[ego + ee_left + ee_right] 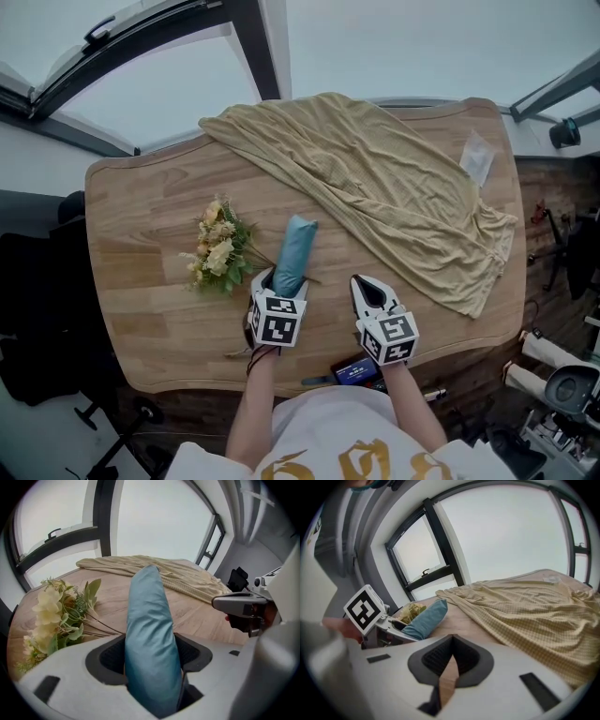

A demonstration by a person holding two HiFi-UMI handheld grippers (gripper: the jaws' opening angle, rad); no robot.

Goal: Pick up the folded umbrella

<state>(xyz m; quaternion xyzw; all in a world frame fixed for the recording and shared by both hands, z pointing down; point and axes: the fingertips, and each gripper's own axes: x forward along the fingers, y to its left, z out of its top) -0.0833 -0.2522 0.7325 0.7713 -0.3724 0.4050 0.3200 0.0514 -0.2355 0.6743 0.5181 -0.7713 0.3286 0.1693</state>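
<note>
The folded umbrella [293, 253] lay near the desk's [141, 216] front edge, its near end between the left hand-held gripper's [274, 279] wide jaws (pads not yet pressing). I judged a square, firm squeeze was needed before lifting. The right hand-held gripper [368, 289] was closed and empty.

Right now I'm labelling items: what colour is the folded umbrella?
Plain teal blue; the folded umbrella shows best in the left gripper view.

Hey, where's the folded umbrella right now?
In the head view the folded umbrella lies on the wooden table, near end between the open left tongs, flower bouquet at its left, tan cloth at its right.
</note>
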